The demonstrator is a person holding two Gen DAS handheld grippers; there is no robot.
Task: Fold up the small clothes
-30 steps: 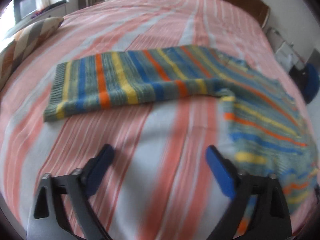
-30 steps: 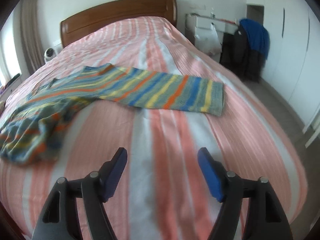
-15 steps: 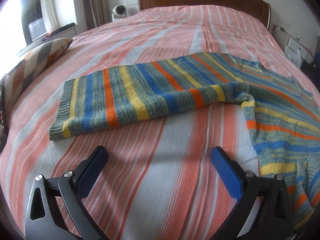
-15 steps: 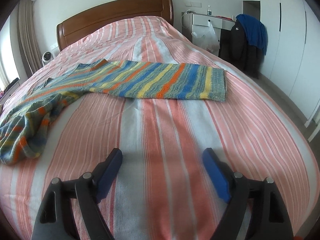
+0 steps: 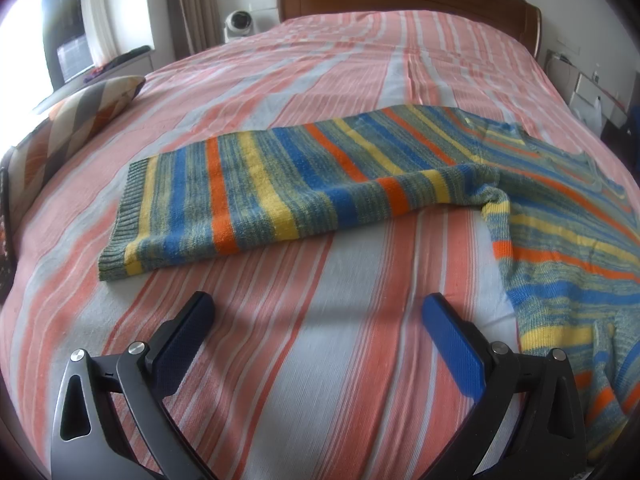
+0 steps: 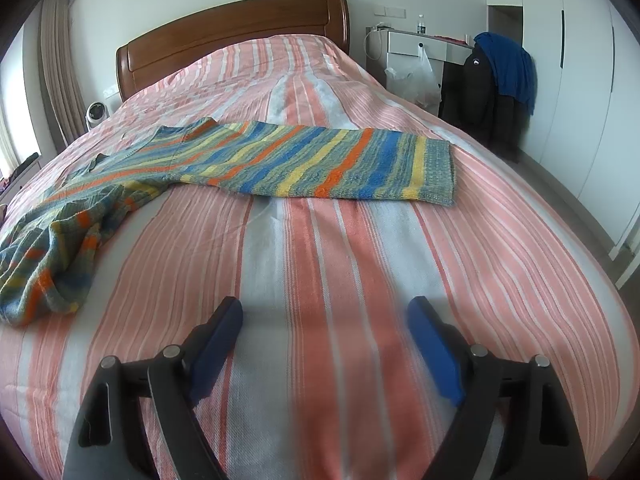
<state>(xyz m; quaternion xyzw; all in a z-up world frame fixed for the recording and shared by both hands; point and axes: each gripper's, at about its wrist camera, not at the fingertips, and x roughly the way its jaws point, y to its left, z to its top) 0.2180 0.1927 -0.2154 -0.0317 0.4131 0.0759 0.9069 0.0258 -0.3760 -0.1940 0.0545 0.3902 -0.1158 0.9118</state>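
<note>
The striped sweater (image 5: 280, 184) is coarse, fuzzy knit with a ribbed cuff. The bedspread (image 5: 320, 360) is matt woven cloth with a fine ribbed texture. The headboard (image 6: 236, 36) is glossy varnished wood. The left claw (image 5: 316, 320) and right claw (image 6: 324, 320) have matt black frames, shiny metal rivets and blue textured pads (image 5: 452, 340).

Striped bed (image 6: 340, 240), wooden headboard (image 6: 232, 36) (white walls).

No readable text is seen; a small white logo on the dark jacket (image 6: 478, 80) cannot be made out.
</note>
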